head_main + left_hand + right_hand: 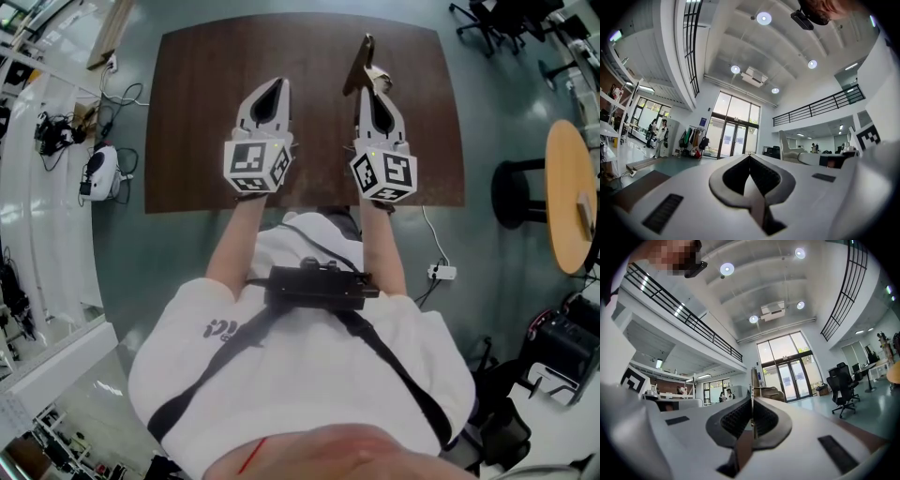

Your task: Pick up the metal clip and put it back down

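In the head view both grippers are held up over the brown table. My right gripper is shut on the metal clip, a thin brownish piece that sticks out past the fingertips and is lifted off the tabletop. In the right gripper view the clip shows edge-on as a narrow upright plate pinched between the shut jaws of the right gripper. My left gripper hangs beside it to the left. The left gripper view shows the left gripper shut with nothing in it.
A black stool and a round wooden table stand to the right of the brown table. Office chairs are at the far right. Cables and a power strip lie on the floor.
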`<move>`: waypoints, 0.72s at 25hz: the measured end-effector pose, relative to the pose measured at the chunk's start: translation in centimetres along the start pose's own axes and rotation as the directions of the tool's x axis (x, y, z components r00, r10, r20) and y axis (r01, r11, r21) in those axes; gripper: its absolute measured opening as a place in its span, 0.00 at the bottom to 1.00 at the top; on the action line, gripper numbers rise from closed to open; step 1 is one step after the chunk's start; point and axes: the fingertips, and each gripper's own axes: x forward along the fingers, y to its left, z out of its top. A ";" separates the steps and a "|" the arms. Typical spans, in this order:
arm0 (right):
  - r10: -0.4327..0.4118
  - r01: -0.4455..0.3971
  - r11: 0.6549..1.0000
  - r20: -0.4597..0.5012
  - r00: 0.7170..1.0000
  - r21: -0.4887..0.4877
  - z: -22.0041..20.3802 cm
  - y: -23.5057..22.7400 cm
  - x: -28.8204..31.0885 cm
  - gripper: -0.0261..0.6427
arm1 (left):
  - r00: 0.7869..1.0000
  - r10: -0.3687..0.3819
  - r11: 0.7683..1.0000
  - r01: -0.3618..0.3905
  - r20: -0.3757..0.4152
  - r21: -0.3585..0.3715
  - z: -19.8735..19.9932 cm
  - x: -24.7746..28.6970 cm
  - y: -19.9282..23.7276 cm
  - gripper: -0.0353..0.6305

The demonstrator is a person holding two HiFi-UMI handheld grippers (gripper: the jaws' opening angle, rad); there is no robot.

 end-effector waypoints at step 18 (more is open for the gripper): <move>-0.206 0.246 0.948 -0.200 0.958 0.203 -8.8 -15.5 -0.8 0.05 | 0.983 -0.066 0.997 0.056 -0.170 -0.060 -8.0 6.7 -4.8 0.07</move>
